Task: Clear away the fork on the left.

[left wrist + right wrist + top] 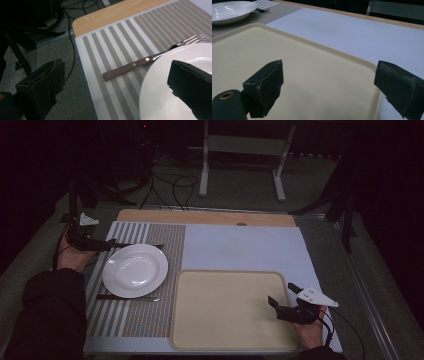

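A dim room with cables on the floor surrounds a wooden table (210, 216) covered by a pale blue sheet (240, 247) and a striped placemat (145, 310). The fork (152, 58) looks like the thing in hand: it lies on the placemat along the far side of the white plate (135, 270), its wooden handle pointing toward the mat's left edge and its tines tucked close against the plate's rim. The left gripper (107, 243) hovers just beside that handle with its jaws spread wide and nothing between them, lined up along the fork, which I judge to be an approach for picking it up by the handle. A knife (129, 297) lies on the near side of the plate (so the cutlery flanks it like a place setting). To the right sits an empty cream tray (227, 340), touching the mat's edge, likely the place things are meant to go. The right gripper (284, 296) hangs over the tray's near right corner, jaws apart and holding nothing, apparently waiting or steadying. No brand, label or writing can be read anywhere
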`<control>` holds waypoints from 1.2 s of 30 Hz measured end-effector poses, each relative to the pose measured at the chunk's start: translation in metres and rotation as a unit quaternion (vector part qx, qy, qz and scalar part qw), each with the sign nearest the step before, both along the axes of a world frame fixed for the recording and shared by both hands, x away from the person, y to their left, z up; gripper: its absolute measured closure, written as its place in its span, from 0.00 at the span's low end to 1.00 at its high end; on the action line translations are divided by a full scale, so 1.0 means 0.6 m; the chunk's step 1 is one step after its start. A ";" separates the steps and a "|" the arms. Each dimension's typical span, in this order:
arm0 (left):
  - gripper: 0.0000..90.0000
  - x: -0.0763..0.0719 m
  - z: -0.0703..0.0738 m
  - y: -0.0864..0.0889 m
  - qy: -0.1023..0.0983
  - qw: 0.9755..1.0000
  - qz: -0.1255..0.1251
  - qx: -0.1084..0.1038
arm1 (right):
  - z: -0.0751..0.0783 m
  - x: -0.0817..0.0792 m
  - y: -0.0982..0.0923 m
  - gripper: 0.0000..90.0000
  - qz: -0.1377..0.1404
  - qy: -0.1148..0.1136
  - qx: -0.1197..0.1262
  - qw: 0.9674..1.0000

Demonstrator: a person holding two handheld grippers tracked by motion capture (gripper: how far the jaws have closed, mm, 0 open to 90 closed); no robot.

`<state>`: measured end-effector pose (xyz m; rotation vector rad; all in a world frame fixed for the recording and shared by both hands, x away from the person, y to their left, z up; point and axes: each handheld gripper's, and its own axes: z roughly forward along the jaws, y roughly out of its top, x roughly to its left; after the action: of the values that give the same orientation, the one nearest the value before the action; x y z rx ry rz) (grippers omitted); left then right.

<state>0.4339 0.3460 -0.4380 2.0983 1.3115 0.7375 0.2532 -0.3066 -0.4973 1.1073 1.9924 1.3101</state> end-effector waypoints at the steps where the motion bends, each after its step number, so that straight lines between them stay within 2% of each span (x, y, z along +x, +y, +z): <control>1: 0.01 0.006 -0.002 0.000 0.005 1.000 0.001 -0.002 | 0.000 0.000 0.000 0.10 0.000 0.000 0.000 1.000; 5: 0.00 0.025 -0.011 0.001 0.012 1.000 0.010 -0.024 | 0.001 0.002 -0.002 0.10 -0.003 0.001 0.003 1.000; 6: 0.00 0.030 -0.014 -0.001 0.017 1.000 0.010 -0.021 | 0.002 0.003 -0.002 0.10 -0.004 0.000 0.002 1.000; 8: 0.00 0.040 -0.020 -0.005 0.027 1.000 0.007 -0.005 | 0.003 0.003 -0.003 0.10 -0.006 0.001 0.001 1.000; 9: 0.00 0.040 -0.020 -0.005 0.027 1.000 0.007 -0.005 | 0.003 0.003 -0.003 0.10 -0.006 0.001 0.001 1.000; 10: 0.00 0.051 -0.025 -0.010 0.039 0.999 0.006 0.017 | 0.003 0.003 -0.004 0.10 -0.007 0.001 0.001 1.000; 12: 0.01 0.062 -0.030 -0.015 0.048 0.997 0.016 0.050 | 0.003 0.007 -0.005 0.10 -0.007 -0.001 -0.008 1.000; 13: 0.03 0.067 -0.033 -0.016 0.056 0.997 0.016 0.058 | 0.003 0.008 -0.006 0.10 -0.007 0.001 -0.009 1.000; 19: 0.02 0.086 -0.046 -0.021 0.083 0.994 0.013 0.072 | -0.001 0.015 -0.006 0.10 -0.012 0.008 -0.023 1.000; 24: 0.02 0.095 -0.063 -0.021 0.108 0.990 0.016 0.085 | -0.003 0.017 -0.005 0.10 -0.009 0.012 -0.027 1.000; 27: 0.02 0.100 -0.071 -0.020 0.121 0.989 0.021 0.083 | -0.004 0.018 -0.004 0.10 -0.008 0.012 -0.029 0.999; 29: 0.03 0.106 -0.077 -0.019 0.138 0.987 0.017 0.079 | -0.004 0.018 -0.004 0.10 -0.007 0.014 -0.026 1.000; 31: 0.04 0.111 -0.082 -0.019 0.153 0.984 0.012 0.086 | -0.004 0.019 -0.005 0.10 -0.008 0.015 -0.023 1.000; 33: 0.07 0.116 -0.086 -0.018 0.167 0.983 0.005 0.079 | -0.004 0.019 -0.005 0.10 -0.008 0.016 -0.024 1.000; 35: 0.11 0.123 -0.089 -0.012 0.191 0.981 0.004 0.042 | -0.005 0.019 -0.004 0.10 -0.008 0.017 -0.025 1.000; 36: 0.13 0.124 -0.091 -0.010 0.195 0.980 0.003 0.032 | -0.005 0.019 -0.004 0.10 -0.007 0.016 -0.025 1.000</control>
<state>0.5086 0.3399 -0.4928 2.3748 1.5102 0.3835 0.2644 -0.3093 -0.5001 1.1239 2.0258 1.2346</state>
